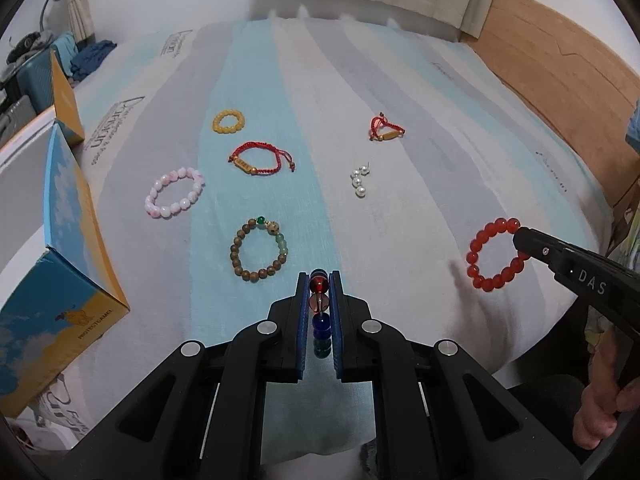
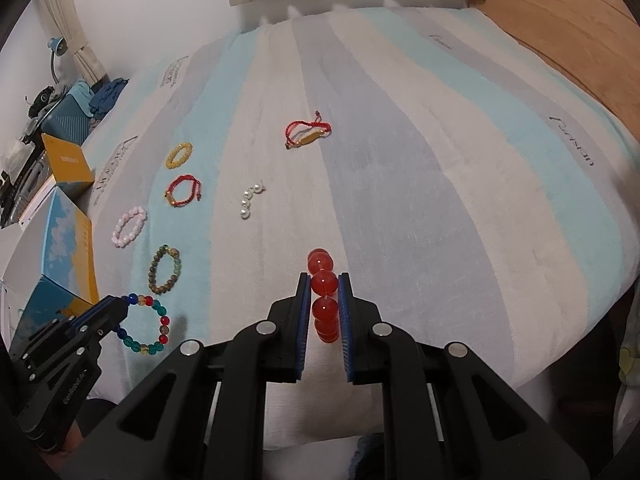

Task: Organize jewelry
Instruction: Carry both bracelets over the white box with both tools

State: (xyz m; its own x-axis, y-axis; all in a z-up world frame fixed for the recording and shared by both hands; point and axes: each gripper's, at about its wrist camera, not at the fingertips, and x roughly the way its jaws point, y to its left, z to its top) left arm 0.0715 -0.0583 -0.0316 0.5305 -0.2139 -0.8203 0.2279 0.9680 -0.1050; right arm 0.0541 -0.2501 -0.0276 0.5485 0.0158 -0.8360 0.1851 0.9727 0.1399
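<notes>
**A:** Why's the stuff laid out like that? Left to right, your open box (image 1: 60, 240) sits at the bed's left edge, with four bracelets lined up beside it, probably sorted already.

**B:** And the grippers?

**A:** Your left gripper (image 1: 320, 280) is clamped on the multicolour bracelet (image 2: 148, 326); your right gripper (image 2: 324, 280) pinches the red bead bracelet (image 1: 496, 256). Both hang above the sheet (image 2: 460, 220). There's loads of bare room right; the pearls (image 1: 359, 182) lie between.

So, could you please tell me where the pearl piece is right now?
The pearl piece lies on the striped bedspread right of centre in the left wrist view, just below the smaller red cord bracelet and across from the larger red cord bracelet.
</notes>
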